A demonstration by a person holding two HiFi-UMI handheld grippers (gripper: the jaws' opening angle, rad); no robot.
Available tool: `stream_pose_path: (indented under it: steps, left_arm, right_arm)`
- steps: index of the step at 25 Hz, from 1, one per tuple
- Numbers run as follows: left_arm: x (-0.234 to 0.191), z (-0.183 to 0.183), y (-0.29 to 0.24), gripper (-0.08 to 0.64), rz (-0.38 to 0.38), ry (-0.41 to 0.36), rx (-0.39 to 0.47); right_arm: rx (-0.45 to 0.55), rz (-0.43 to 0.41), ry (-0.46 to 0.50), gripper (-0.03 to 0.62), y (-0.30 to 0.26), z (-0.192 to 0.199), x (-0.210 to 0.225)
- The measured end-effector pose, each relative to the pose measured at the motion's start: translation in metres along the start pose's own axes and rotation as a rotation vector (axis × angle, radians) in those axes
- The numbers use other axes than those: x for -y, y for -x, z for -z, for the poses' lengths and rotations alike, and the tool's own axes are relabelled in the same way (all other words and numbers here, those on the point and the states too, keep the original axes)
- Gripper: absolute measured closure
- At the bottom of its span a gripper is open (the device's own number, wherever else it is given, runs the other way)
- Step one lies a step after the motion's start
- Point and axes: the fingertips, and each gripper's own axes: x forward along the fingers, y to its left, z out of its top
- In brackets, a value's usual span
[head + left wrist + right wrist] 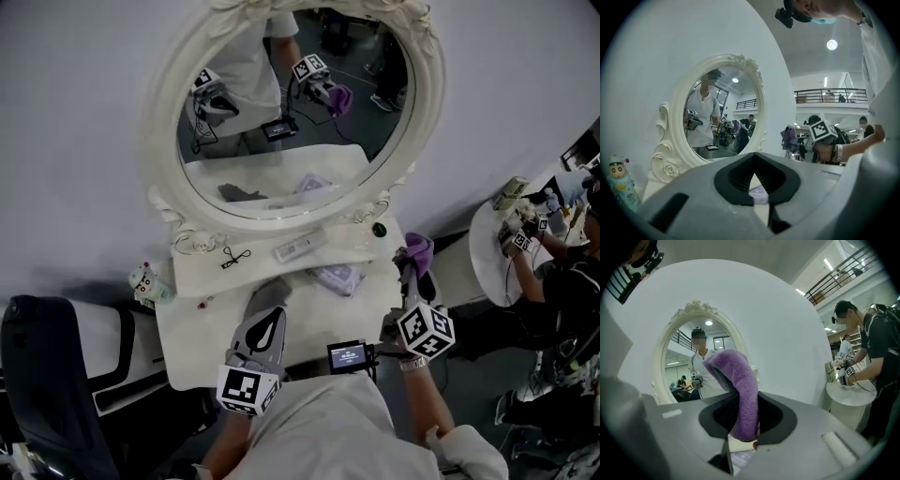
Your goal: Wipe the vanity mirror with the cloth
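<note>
Purple cloth [419, 251] in right tongs [409, 265], clear of mirror frame [281, 225].

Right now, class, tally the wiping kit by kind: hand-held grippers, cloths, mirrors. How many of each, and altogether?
Hand-held grippers: 2 (left hand-held gripper, right hand-held gripper)
Purple cloth: 1
Vanity mirror: 1
Total: 4

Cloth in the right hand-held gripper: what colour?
Purple, plain with no pattern. The cloth shows best in the right gripper view.

Cartoon figurine [142, 279], black chair [42, 375], purple packet [337, 277] on tabletop
</note>
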Motion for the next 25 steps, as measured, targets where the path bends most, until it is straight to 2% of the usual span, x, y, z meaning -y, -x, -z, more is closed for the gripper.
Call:
stream_pose_path:
  steps: [4, 9, 12, 15, 19, 25]
  left_arm:
    - [0.007, 0.004, 0.0, 0.557, 0.034, -0.001, 0.008]
    - [0.027, -0.003, 0.006, 0.557, 0.043, -0.004, 0.048]
    - [0.041, -0.007, 0.009, 0.557, 0.028, -0.021, 0.071]
    - [0.055, 0.0, 0.012, 0.557, -0.007, -0.025, 0.061]
    - [0.088, 0.012, 0.017, 0.557, -0.057, -0.01, 0.05]
    - [0.159, 0.032, 0.028, 0.557, -0.094, -0.034, 0.054]
  right_arm:
    - [0.06, -0.077, 0.01, 0.494, 0.041, -0.021, -0.008]
    - [0.159, -0.186, -0.106, 0.493, 0.086, -0.046, -0.011]
    - [0.175, -0.241, -0.178, 0.492, 0.1, -0.048, -0.012]
    - [0.149, -0.303, -0.225, 0.492, 0.104, -0.032, -0.019]
    - [0.068, -0.405, -0.293, 0.492, 0.116, -0.003, -0.033]
    - [0.016, -0.583, -0.26, 0.492, 0.167, 0.014, -0.03]
